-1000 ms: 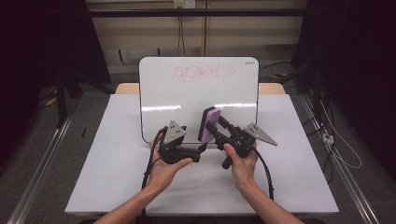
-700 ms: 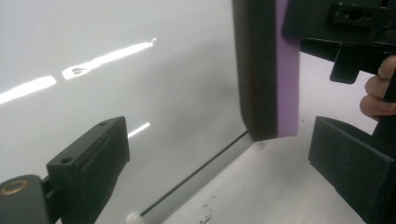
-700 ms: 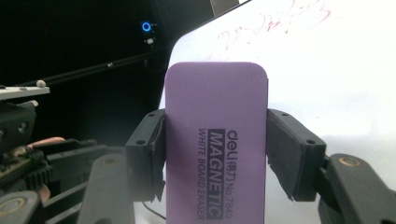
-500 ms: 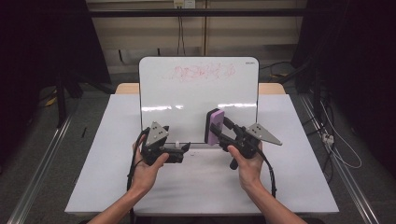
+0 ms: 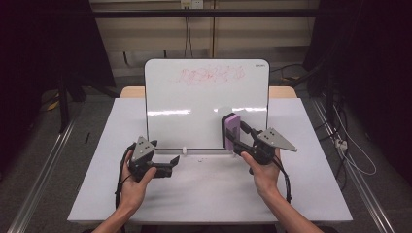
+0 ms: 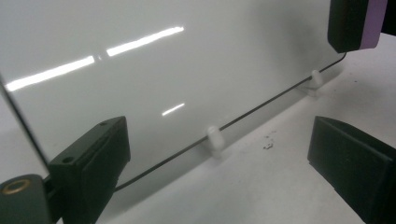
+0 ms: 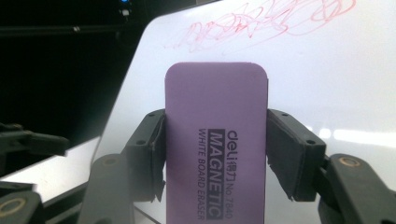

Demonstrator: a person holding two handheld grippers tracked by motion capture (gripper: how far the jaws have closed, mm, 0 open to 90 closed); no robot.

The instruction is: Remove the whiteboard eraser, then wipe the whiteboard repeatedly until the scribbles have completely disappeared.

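A whiteboard stands upright on the table, with a red scribble near its top edge. A purple magnetic eraser is clamped upright in my right gripper, just in front of the board's lower right part. From the right gripper view, the eraser sits between both pads below the red scribble. My left gripper lies low at the board's bottom left, open and holding nothing. In the left gripper view its jaws frame the board's bottom edge, and the eraser shows at the top right.
The white tabletop stretches in front of the board. Two small white pegs prop up the board's lower edge. Cables lie on the floor to the right. Dark curtains flank both sides.
My left gripper has drawn away to the left, apart from the right one. The right gripper, still holding the eraser, has shifted slightly to the right.
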